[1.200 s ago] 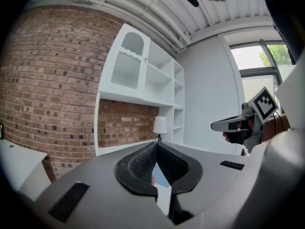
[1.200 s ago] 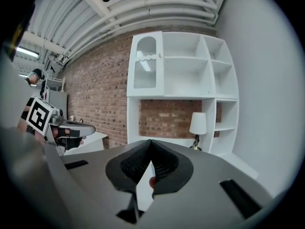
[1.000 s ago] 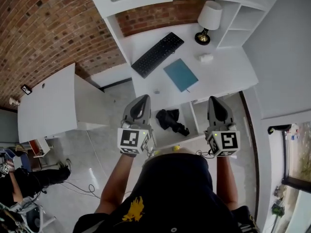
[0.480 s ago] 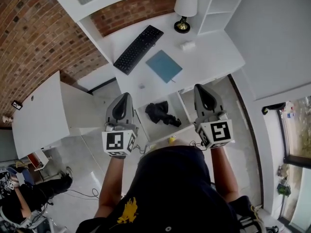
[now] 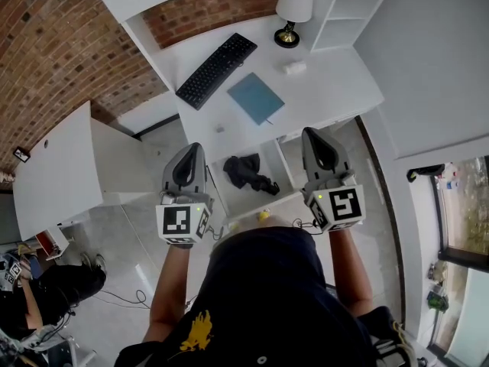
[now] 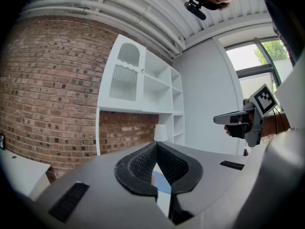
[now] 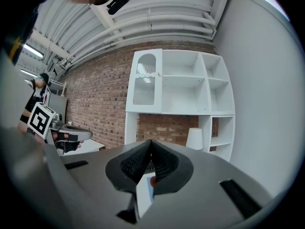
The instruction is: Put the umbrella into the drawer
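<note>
Left gripper [image 5: 192, 150], right gripper [image 5: 314, 134]: held level, side by side, fingers of both closed tight, gripping nothing. Between them, just beyond: black umbrella [image 5: 246, 173] lying inside open drawer [image 5: 229, 199] under tabletop [image 5: 328, 90]. Farther: blue notebook [image 5: 256, 98], keyboard [image 5: 215, 70], lamp [image 5: 293, 6].

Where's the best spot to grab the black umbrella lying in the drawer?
Probably the umbrella's thin, stiff end, which points toward the person, rather than the floppy bunched cloth. Come straight down from above: it lies flat in the open drawer, and the drawer's walls would likely block a gripper coming from the side.
</note>
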`<act>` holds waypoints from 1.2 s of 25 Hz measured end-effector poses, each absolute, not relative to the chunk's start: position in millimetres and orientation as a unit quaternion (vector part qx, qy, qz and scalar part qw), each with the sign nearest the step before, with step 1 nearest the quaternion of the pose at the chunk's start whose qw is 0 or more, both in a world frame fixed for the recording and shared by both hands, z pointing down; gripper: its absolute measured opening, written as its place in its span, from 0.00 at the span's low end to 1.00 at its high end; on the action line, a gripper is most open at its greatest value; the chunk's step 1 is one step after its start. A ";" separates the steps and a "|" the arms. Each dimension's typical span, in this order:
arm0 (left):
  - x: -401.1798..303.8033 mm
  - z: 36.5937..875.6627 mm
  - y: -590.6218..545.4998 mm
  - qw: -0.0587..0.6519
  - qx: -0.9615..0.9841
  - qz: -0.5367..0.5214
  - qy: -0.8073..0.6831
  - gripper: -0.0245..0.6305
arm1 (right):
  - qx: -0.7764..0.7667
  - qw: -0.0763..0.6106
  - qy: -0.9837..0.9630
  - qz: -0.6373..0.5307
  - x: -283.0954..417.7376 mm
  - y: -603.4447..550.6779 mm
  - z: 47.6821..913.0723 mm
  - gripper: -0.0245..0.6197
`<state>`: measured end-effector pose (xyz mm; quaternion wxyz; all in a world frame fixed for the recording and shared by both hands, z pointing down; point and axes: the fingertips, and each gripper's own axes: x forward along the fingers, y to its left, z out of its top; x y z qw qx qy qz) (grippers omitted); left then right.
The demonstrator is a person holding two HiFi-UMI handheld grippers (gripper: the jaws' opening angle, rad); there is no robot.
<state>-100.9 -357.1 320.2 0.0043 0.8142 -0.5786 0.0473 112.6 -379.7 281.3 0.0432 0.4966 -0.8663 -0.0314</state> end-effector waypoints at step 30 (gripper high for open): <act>-93.9 325.8 -337.1 0.006 0.814 0.055 -0.579 0.06 | 0.480 0.062 -0.874 -0.041 107.8 -362.9 285.5 0.04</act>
